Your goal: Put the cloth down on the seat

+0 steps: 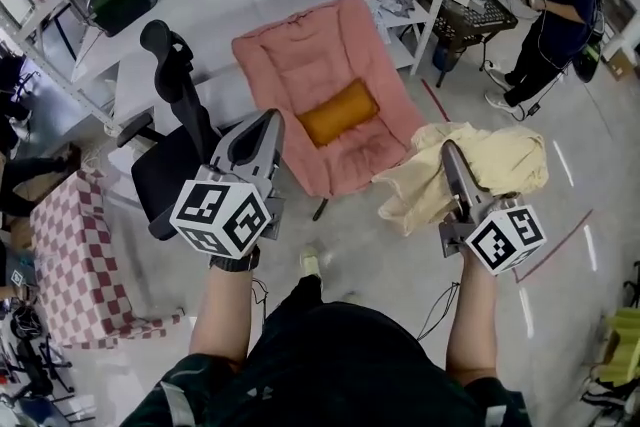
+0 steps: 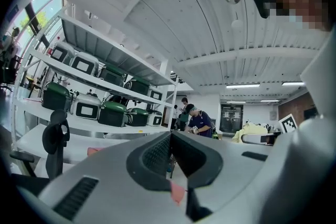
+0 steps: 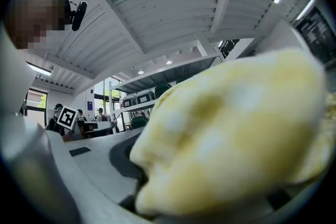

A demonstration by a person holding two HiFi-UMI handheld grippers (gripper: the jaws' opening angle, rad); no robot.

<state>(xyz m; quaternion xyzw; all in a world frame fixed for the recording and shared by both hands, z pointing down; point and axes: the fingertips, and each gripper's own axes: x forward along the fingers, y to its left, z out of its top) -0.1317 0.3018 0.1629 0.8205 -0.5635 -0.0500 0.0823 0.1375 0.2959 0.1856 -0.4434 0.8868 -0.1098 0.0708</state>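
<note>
Right gripper (image 1: 447,153) is clamped on the pale yellow cloth (image 1: 505,165), so it's bunched up in the air, just right of the pink seat (image 1: 290,55). Left gripper (image 1: 268,125) has its jaws together, nothing in them. An orange cushion (image 1: 337,112) lies on the seat.

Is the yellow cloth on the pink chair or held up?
Held up: the cloth hangs bunched from the right claw, beside the pink chair.
</note>
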